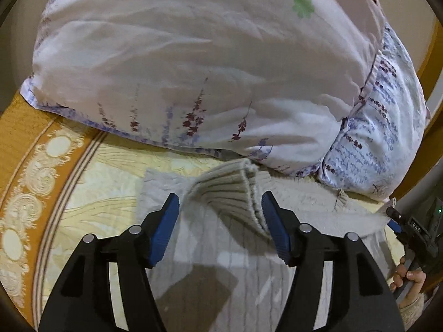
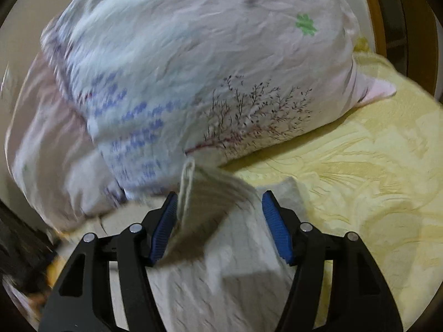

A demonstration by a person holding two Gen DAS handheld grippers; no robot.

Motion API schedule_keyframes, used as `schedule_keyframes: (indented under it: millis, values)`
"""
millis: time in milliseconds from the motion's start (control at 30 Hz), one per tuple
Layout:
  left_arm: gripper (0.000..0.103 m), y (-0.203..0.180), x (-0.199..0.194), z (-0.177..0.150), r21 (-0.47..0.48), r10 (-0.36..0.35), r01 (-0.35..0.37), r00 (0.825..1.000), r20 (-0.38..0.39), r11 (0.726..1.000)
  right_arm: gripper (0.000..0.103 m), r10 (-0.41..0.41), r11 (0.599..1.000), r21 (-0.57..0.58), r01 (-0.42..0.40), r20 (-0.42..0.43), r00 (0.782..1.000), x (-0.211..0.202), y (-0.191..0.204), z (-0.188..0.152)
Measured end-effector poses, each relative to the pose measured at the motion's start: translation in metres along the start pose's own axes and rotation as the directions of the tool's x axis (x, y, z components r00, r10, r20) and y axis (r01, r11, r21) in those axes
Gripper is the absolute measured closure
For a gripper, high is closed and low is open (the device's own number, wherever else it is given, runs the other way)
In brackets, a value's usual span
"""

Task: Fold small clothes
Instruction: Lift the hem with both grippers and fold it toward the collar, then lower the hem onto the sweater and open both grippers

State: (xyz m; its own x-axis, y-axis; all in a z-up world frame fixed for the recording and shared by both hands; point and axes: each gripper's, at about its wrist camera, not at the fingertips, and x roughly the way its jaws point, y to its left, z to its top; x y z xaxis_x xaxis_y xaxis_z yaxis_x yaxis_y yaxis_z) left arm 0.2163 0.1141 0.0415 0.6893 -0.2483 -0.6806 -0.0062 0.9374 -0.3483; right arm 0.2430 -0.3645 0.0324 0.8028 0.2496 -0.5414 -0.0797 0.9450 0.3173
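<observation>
Both hand-held grippers [image 1: 220, 207] [image 2: 218, 206] gape around the sweater's [image 1: 229, 262] ribbed cuffs (contact seemingly partial)

A knitted garment [image 1: 221, 249] is spread on a bedspread [image 1: 91, 193]. Directly behind the garment, a large pillow [image 1: 193, 69] is laid on the same bedspread, its near edge just beside the garment's far edge. A ribbed cuff [image 1: 232, 191] is raised above the garment, between the parted fingers of the left gripper [image 1: 220, 202]. Right of the garment, the right gripper [image 1: 394, 221] is seen at its edge.
</observation>
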Motion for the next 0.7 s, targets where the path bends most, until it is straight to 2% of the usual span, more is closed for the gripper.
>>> schedule_keyframes:
  millis: [100, 200, 267, 300, 400, 533, 600, 700]
  values:
    - [0.04, 0.009, -0.006, -0.008, 0.013, 0.003, -0.003, 1.0, -0.012, 1.0, 0.054, -0.024, 0.999, -0.042, 0.023, -0.021, 0.999, -0.007, -0.005, -0.01]
    - [0.041, 0.013, -0.009, -0.021, 0.046, 0.022, -0.021, 0.999, -0.027, 0.999, 0.057, -0.073, 0.993, -0.094, 0.07, -0.035, 0.997, -0.012, -0.008, -0.025]
    - [0.042, 0.008, -0.004, -0.027, 0.086, 0.045, -0.042, 0.998, -0.034, 0.995, 0.059, -0.1, 0.989, -0.117, 0.093, -0.056, 0.993, -0.007, -0.01, -0.028]
    - [0.046, 0.002, 0.001, -0.027, 0.105, 0.049, -0.044, 0.998, -0.045, 0.993, 0.064, -0.108, 0.988, -0.117, 0.099, -0.072, 0.992, -0.001, -0.008, -0.027]
    - [0.046, -0.01, 0.003, -0.021, 0.114, 0.022, -0.016, 0.998, -0.052, 0.993, 0.066, -0.102, 0.988, -0.126, 0.094, -0.062, 0.993, 0.003, 0.01, -0.019]
    - [0.046, -0.024, 0.008, -0.009, 0.074, -0.081, 0.086, 0.995, -0.065, 0.994, 0.069, -0.032, 0.99, -0.137, 0.02, -0.083, 0.996, 0.01, 0.026, -0.015]
    - [0.046, -0.03, 0.015, -0.003, 0.049, -0.122, 0.126, 0.99, -0.077, 0.991, 0.073, 0.026, 0.995, -0.089, -0.036, -0.113, 0.993, 0.017, 0.025, -0.009]
    - [0.046, -0.034, 0.027, 0.011, -0.031, -0.182, 0.18, 0.981, -0.062, 0.983, 0.071, 0.129, 0.992, 0.008, -0.129, -0.071, 0.989, 0.025, 0.021, 0.007]
